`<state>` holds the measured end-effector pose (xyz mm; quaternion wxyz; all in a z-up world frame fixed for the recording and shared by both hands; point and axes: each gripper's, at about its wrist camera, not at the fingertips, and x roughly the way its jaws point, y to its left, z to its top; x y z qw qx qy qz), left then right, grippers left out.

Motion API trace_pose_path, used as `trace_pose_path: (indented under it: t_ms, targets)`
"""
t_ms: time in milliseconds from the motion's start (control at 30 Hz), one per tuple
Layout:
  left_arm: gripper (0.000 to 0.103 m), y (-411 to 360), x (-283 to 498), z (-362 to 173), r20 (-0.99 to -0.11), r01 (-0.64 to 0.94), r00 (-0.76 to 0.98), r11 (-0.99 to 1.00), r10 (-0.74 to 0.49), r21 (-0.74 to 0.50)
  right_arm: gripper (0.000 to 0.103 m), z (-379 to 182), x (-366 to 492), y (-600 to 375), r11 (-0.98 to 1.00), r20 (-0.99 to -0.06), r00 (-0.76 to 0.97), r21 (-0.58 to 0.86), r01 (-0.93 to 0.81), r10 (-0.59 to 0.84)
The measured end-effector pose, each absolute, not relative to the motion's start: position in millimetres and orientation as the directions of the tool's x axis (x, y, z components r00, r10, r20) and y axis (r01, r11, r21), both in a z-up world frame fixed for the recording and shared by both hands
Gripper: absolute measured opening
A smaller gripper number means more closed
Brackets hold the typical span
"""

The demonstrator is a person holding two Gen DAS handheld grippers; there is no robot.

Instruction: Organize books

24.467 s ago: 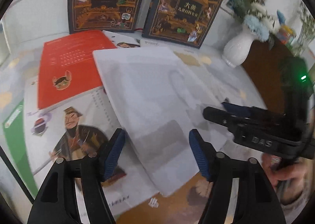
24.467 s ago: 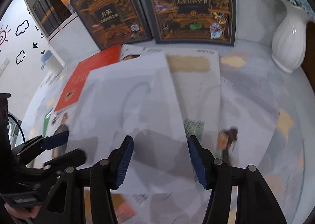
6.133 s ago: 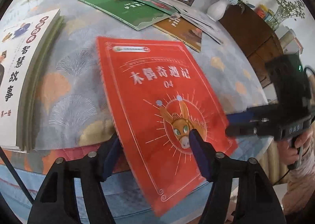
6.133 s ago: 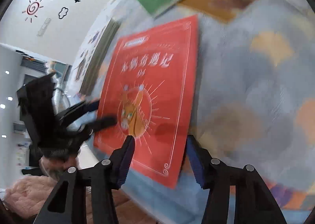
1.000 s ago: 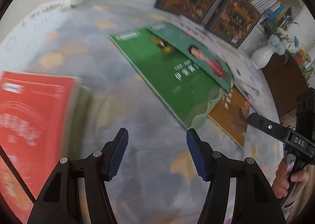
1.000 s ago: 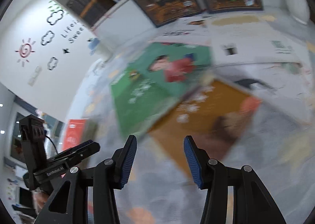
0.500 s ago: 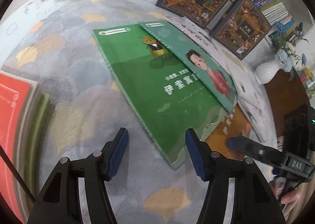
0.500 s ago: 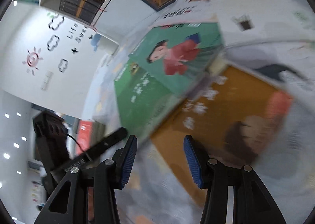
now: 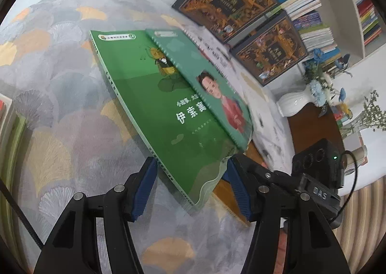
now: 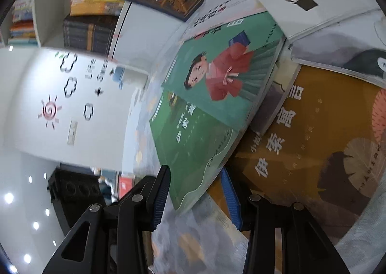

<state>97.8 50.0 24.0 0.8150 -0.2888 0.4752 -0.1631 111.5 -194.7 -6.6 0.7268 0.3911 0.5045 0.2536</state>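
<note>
The green book (image 9: 154, 110) is now framed between both tongs, closer than a moment ago. The left tongs (image 9: 190, 189) are held apart, untouched by it. The right tongs (image 10: 196, 198) are being closed around its corner.

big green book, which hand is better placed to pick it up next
Right, though it's close. The right hand-held gripper straddles the near corner of the large dark-green paperback book, jaws closing around it. The left hand-held gripper frames the same corner, open.

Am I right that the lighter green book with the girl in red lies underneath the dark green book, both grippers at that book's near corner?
Not quite: the lighter green book lies on top of the dark green book, overlapping its far edge. The left wrist view shows it. Both grippers, left and right, are at the near corner.
</note>
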Motion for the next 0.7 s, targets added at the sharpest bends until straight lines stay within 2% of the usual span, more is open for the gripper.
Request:
trace_pose_path:
  t_ms: [100,167,200,333,467,600,700]
  targets:
    - [0.057,50,99,28,-0.677,0.001,0.499,0.782,-0.541,-0.624,0.038,-6,111,-192,0.577,-0.538,0.415,0.816,0.036,0.734]
    - [0.057,50,100,28,-0.676,0.003,0.501,0.783,-0.54,-0.622,0.015,-13,108,-193,0.579,-0.544,0.459,0.812,0.074,0.703]
    - [0.057,51,101,26,-0.679,-0.004,0.502,0.784,-0.535,-0.62,0.012,-17,108,-193,0.561,-0.526,0.47,0.824,0.076,0.709]
    - [0.057,55,101,21,-0.701,-0.027,0.486,0.792,-0.522,-0.609,0.011,-15,103,-193,0.575,-0.522,0.504,0.816,0.06,0.688]
    - [0.057,60,91,21,-0.749,-0.062,0.485,0.837,-0.451,-0.544,0.011,-13,92,-185,0.591,-0.532,0.503,0.805,0.053,0.681]
    - [0.057,71,74,18,-0.793,-0.123,0.482,0.868,-0.372,-0.482,0.011,-9,55,-175,0.618,-0.538,0.53,0.786,0.034,0.655]
    - [0.057,75,55,17,-0.795,-0.12,0.479,0.87,-0.371,-0.478,0.01,-20,19,-174,0.57,-0.52,0.51,0.819,0.069,0.685]
